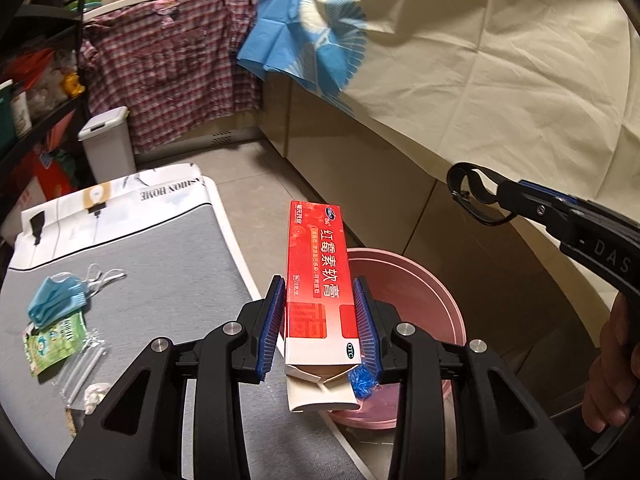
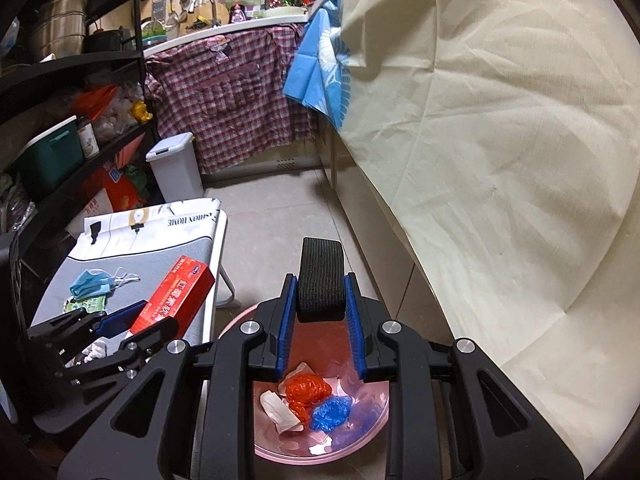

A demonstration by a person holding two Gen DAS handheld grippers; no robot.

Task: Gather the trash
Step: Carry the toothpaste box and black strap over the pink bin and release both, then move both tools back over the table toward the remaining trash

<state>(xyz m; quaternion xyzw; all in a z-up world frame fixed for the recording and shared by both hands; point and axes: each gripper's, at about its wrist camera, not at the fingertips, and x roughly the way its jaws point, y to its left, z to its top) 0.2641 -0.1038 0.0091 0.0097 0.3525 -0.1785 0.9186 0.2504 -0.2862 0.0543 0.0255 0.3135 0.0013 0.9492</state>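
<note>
The left gripper [image 1: 320, 320] clamps a red ointment carton [image 1: 318, 280] between its blue pads; the carton's torn white end flap hangs below the grip, and a scrap of blue plastic [image 1: 363, 383] clings by the right pad. Most of the pink basin [image 1: 440, 300] is hidden behind this gripper and carton in the left wrist view. The right gripper [image 2: 320, 304] is closed on a black ribbed band [image 2: 321, 276], a loop whose far end stands up past the fingertips. Below it the basin holds a crumpled red bag [image 2: 308, 390], a crumpled blue bag [image 2: 332, 412] and a whitish wrapper [image 2: 278, 410]; the near rim is cut off by the gripper body.

To the left, a grey-topped table [image 1: 160, 280] carries a blue face mask [image 1: 56, 298], a green sachet [image 1: 54, 342] and a clear plastic packet [image 1: 82, 376] whose contents are hard to make out. A printed paper [image 1: 120, 196] drapes over the table's far end.

Beyond lie a tiled floor [image 2: 276, 216], a white lidded bin [image 2: 176, 168], a plaid shirt [image 2: 228, 96] hanging from the counter, a blue cloth [image 2: 320, 72], and a cream sheet [image 2: 500, 140] filling the right side.
</note>
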